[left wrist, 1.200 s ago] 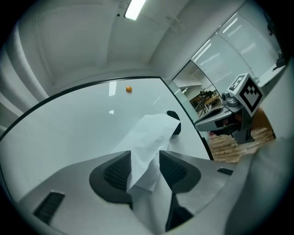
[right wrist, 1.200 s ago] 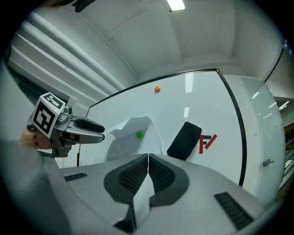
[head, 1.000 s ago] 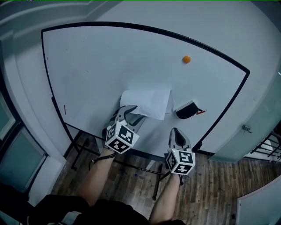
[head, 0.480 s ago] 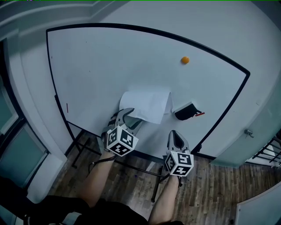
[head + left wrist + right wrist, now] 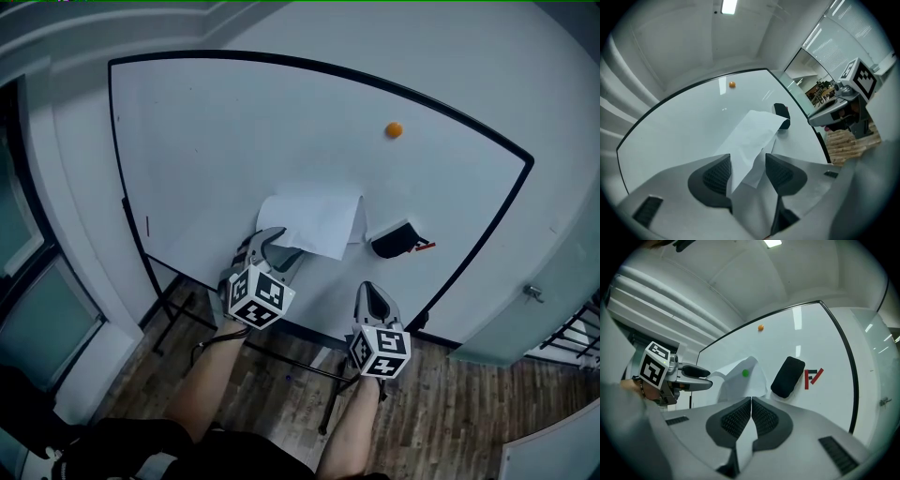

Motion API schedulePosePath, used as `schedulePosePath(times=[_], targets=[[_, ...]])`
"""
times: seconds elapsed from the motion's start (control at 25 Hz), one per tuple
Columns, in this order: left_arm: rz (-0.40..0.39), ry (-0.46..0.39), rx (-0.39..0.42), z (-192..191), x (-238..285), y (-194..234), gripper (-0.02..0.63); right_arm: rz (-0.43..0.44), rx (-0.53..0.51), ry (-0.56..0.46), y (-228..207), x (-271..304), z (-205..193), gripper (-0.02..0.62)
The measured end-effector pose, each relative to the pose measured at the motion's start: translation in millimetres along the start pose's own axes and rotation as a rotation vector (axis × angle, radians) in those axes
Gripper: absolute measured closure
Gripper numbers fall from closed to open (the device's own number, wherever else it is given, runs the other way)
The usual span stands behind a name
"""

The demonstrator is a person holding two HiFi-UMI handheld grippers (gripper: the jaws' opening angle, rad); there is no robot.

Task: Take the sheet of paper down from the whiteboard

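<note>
A white sheet of paper (image 5: 314, 220) hangs low on the whiteboard (image 5: 234, 141), and a green magnet (image 5: 745, 373) sits on it. My left gripper (image 5: 279, 246) is at the sheet's lower left corner. Its jaws have just been opening. In the left gripper view the sheet's (image 5: 754, 136) loose lower edge lies between them, against one pad and clear of the other. My right gripper (image 5: 368, 289) hangs shut and empty below the black eraser (image 5: 394, 240), a little off the board.
An orange magnet (image 5: 394, 130) sticks high on the board's right. A red mark (image 5: 813, 378) shows beside the eraser. The board's metal stand (image 5: 281, 356) and a wooden floor (image 5: 450, 412) lie below. A glass door (image 5: 553, 309) stands at the right.
The left gripper's jaws have spread wider around the sheet's lower corner. Both hands stay almost where they were, and the sheet is still on the board.
</note>
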State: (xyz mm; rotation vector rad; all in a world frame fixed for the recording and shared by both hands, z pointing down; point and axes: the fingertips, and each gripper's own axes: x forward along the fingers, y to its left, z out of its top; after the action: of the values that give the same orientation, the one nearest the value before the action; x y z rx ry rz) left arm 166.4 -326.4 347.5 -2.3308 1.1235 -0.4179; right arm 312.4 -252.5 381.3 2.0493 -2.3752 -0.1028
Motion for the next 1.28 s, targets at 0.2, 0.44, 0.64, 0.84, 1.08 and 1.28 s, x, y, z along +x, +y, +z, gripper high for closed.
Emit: schedulePosePath(times=[0.2, 0.44, 0.64, 0.84, 1.08, 1.28], targets=[[0.005, -0.055, -0.028, 19.2, -5.7, 8.6, 0.466, 0.025, -0.003, 0.011, 7.7, 1.4, -4.3, 0.571], [-0.018, -0.097, -0.049, 32.6, -7.3, 24.5, 0.523, 0.034, 0.005, -0.022, 15.8, 8.5, 9.7, 0.571], [-0.034, -0.118, -0.056, 37.1, -3.8, 41.1, 0.550, 0.038, -0.013, -0.037, 22.8, 23.8, 21.0, 0.571], [-0.059, -0.130, -0.067, 37.3, 4.6, 55.4, 0.569, 0.032, -0.037, -0.056, 28.3, 43.8, 40.2, 0.571], [-0.104, -0.157, -0.130, 37.0, 12.9, 77.2, 0.576, -0.002, -0.080, -0.084, 30.4, 67.0, 69.5, 0.571], [-0.125, -0.172, -0.150, 35.6, 21.1, 98.0, 0.583, -0.036, -0.091, -0.083, 34.0, 86.8, 75.0, 0.571]])
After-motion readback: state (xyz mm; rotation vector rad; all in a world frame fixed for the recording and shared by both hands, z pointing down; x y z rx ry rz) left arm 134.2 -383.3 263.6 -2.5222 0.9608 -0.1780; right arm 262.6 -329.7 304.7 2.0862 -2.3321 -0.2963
